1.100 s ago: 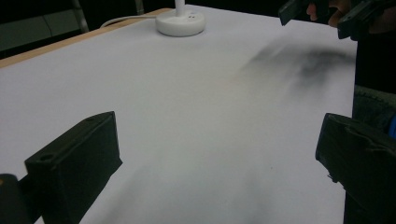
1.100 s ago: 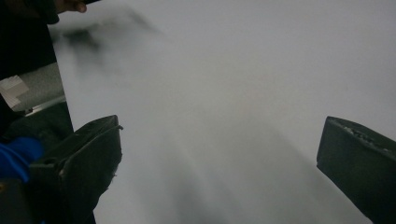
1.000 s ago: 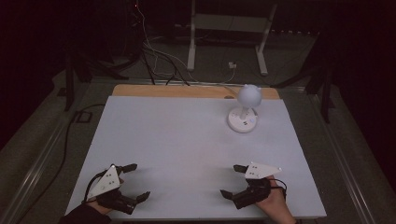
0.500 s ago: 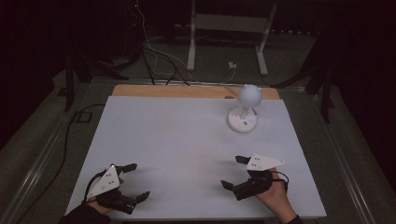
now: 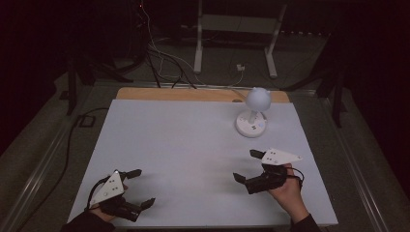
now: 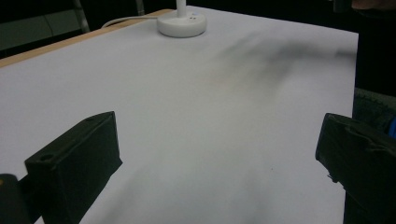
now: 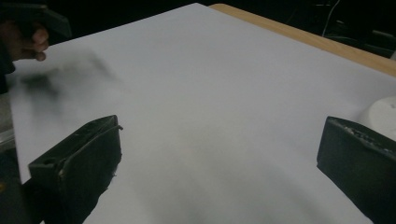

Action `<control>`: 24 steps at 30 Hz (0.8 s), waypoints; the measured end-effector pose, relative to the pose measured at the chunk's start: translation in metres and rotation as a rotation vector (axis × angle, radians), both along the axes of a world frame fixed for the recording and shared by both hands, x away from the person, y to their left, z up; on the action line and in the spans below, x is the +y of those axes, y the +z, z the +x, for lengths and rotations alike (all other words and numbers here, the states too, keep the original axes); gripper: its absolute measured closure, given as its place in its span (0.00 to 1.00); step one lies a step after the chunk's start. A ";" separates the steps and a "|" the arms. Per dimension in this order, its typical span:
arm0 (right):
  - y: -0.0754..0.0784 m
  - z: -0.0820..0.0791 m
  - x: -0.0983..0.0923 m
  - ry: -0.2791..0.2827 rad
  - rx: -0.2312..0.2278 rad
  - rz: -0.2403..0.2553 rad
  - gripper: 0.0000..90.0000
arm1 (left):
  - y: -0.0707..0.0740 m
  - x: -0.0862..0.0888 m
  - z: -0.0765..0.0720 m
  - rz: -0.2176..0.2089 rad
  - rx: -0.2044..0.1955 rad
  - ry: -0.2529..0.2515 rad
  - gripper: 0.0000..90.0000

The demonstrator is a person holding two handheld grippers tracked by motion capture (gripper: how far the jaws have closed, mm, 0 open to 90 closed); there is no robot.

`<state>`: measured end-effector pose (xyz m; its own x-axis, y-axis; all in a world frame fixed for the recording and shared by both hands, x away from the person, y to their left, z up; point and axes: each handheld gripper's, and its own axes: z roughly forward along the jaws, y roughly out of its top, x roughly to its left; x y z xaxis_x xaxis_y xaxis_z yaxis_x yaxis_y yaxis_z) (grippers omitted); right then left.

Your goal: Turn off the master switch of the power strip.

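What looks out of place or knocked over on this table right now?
Nothing stands out. The small white lamp stands upright near the far right of the table, and both tools, left tool and right tool, are open and hold nothing.

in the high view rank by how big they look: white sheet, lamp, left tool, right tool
1. white sheet
2-4. lamp, left tool and right tool look about alike; the tools sit nearer the camera, so no firm ranking.

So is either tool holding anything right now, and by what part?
Nothing is held. The left tool and right tool are both open over the white table.
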<state>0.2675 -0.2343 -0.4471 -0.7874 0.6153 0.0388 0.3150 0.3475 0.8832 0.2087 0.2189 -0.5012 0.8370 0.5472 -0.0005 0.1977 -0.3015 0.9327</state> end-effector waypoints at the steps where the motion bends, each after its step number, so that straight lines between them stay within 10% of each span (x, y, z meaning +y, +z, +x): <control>1: 0.001 0.002 -0.001 -0.007 -0.001 0.000 0.00 | 0.000 0.000 0.000 0.001 0.000 0.000 0.00; 24: 0.018 0.036 -0.018 -0.177 -0.030 0.016 0.00 | 0.000 0.000 0.000 -0.001 -0.001 0.001 0.00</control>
<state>0.3031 -0.2523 -0.4295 -0.6677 0.7439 0.0278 0.3438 0.2750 0.8979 0.2086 0.2192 -0.5011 0.8362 0.5484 0.0002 0.1970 -0.3007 0.9331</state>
